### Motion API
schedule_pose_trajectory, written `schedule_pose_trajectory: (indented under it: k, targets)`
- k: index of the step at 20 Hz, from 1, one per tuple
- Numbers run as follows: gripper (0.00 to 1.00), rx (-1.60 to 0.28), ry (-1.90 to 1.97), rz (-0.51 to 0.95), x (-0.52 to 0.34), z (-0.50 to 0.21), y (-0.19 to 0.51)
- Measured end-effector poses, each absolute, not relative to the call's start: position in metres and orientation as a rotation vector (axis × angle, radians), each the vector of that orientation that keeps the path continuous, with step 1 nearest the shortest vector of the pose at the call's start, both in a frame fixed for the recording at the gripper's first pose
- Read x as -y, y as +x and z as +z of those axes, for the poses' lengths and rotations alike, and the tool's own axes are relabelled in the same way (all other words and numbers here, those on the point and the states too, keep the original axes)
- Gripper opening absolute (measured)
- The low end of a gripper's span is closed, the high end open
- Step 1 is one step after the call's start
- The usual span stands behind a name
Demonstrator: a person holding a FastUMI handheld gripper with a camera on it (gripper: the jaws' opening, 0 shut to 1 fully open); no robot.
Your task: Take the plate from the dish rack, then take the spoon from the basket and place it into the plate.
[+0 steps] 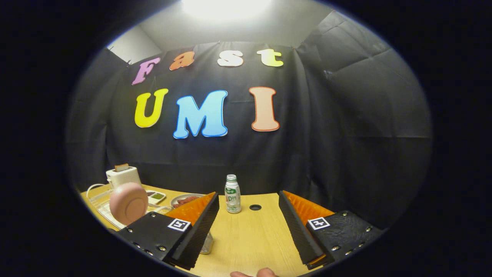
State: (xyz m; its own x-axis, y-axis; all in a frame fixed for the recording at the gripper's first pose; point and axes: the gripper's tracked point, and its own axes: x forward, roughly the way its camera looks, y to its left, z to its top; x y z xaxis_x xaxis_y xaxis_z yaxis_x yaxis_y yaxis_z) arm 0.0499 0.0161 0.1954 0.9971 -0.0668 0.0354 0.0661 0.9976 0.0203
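Gripper [249,227] was wide open, nothing between the fingers, held above the wooden table [250,246]. The pink plate [128,203] stood on edge in the dish rack [100,206], off to the left, just beyond the left finger. Small bottle [232,194] sat ahead between the fingers; a toaster [123,176] stood behind the rack. I couldn't pick out the spoon or basket.

My read: step one, plate pickup, not yet started. Next move calls for swinging left, lining the fingers up across the plate's rim, closing on it and lifting clear of the rack. Risk: clipping the rack on approach.
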Motion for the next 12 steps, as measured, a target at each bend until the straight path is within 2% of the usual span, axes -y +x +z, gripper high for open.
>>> schedule_pose_trajectory:
  k: [5, 12]
  targets:
    - [0.95, 0.046, 0.009, 0.024, -0.088, 0.244, 0.044]
    - [0.96, 0.058, 0.033, 0.039, -0.152, 0.274, 0.035]
